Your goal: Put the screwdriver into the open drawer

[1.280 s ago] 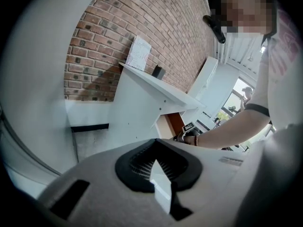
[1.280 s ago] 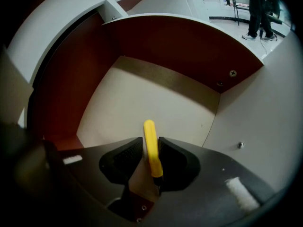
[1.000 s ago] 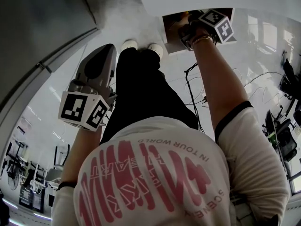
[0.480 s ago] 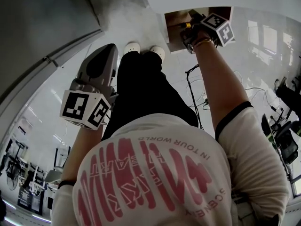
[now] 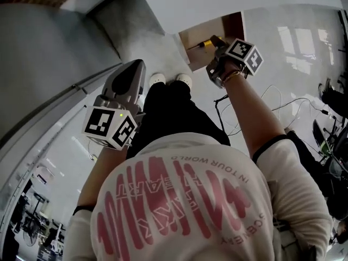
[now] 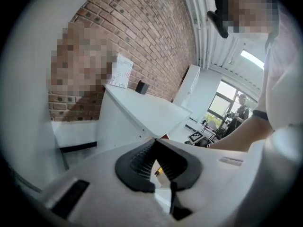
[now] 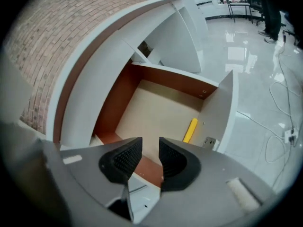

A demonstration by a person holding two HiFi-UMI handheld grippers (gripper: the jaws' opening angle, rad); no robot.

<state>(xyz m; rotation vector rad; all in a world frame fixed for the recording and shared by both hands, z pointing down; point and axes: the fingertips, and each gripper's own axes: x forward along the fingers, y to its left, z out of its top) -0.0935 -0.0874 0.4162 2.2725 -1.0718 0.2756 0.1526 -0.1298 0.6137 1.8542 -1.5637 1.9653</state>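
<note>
That drawer (image 7: 156,112) bottom looks like matt pale wood, floor (image 7: 251,65) is super glossy, brick wall (image 7: 52,46) pretty rough.

Open drawer (image 7: 156,112) — a yellow-handled screwdriver (image 7: 191,129) lies on its bottom, beside one wall.

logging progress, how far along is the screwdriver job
Done: the screwdriver lies inside the open drawer. In hand: nothing; the right gripper is above the drawer, jaws apart and empty, and the left gripper is shut, away from it. Left: nothing of the task itself.
</note>
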